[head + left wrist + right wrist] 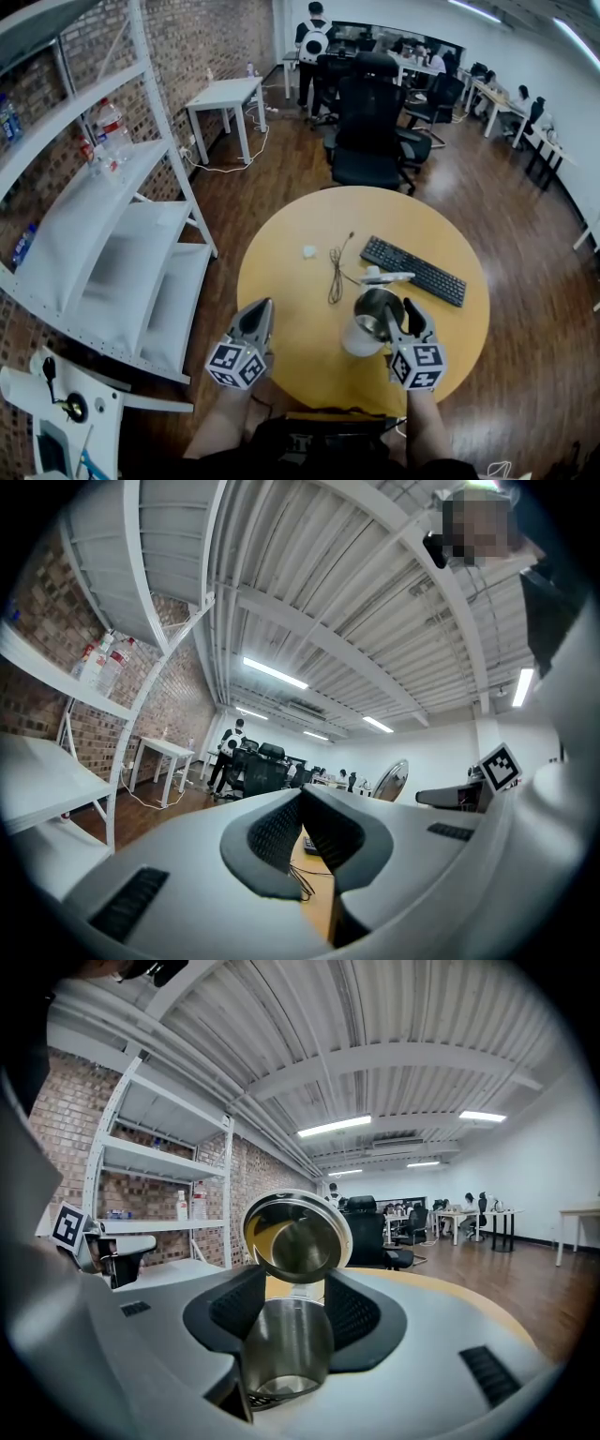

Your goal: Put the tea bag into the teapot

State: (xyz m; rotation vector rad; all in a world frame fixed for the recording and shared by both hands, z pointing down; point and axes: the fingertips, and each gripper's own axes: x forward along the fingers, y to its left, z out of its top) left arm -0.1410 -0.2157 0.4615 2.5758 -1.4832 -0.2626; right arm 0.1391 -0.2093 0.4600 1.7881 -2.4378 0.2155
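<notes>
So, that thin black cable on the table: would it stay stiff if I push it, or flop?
Probably floppy: the cable lies in loose, uneven loops on the table. It looks thin, so it is likely light. A push would probably bunch or drag it rather than slide it whole.

We see a cylindrical steel teapot with a brushed, satiny body, while its round open lid is polished to a mirror gloss. The right claw and the left claw are smooth, matt grey plastic, with black pads of a fine, ribbed, rubbery texture. The round yellow desk looks like smooth, low-sheen wood. The flat black keyboard is matt plastic. The dark plank floor shines glossy, and the red brick wall is rough.
</notes>
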